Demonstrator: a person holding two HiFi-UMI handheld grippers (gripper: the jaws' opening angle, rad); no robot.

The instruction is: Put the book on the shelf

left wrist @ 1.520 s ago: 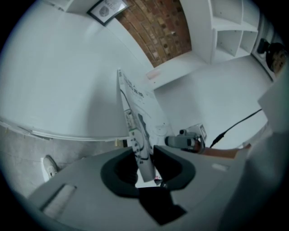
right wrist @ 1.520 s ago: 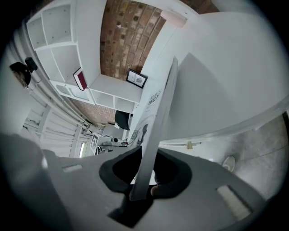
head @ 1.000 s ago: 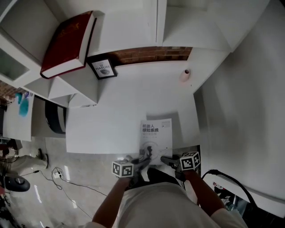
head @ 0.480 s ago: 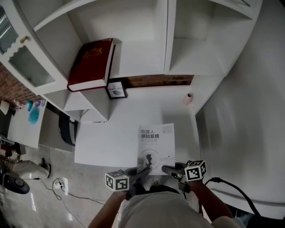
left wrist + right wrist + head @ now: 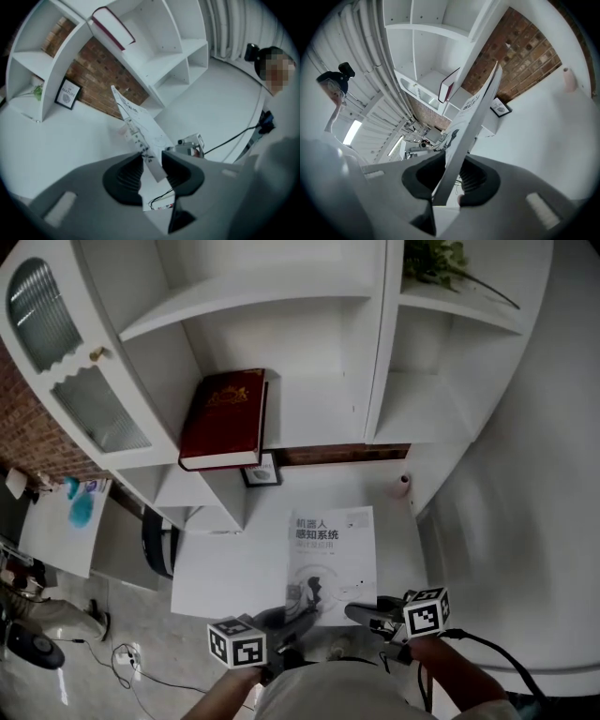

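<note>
Both grippers have come up with the white book (image 5: 330, 557) held between them. It was lying at the near edge of the desk (image 5: 230, 563) a second ago and is now lifted clear above it. The head view also takes in more of the shelf unit (image 5: 384, 352), including upper boards and a plant (image 5: 436, 261) that did not show before.

The left gripper (image 5: 292, 615) is clamped on the book's near left corner; in its own view the thin edge runs up from between the two ribbed pads, which press on it from both sides. The right gripper (image 5: 358, 612) pinches the near right corner in the same way, and its view shows the book edge-on rising out of the closed jaws.

The book stretches away from both grippers towards the shelves, its printed cover facing up in the head view.

Beyond it, a small framed picture (image 5: 261, 472) stands at the back of the desk against the brick wall. A red book (image 5: 225, 418) lies cover-up on the shelf board just above the picture. A little pink roll (image 5: 405, 485) stands near the desk's far right corner. A glazed cabinet door (image 5: 89, 404) closes off the unit's left side
</note>
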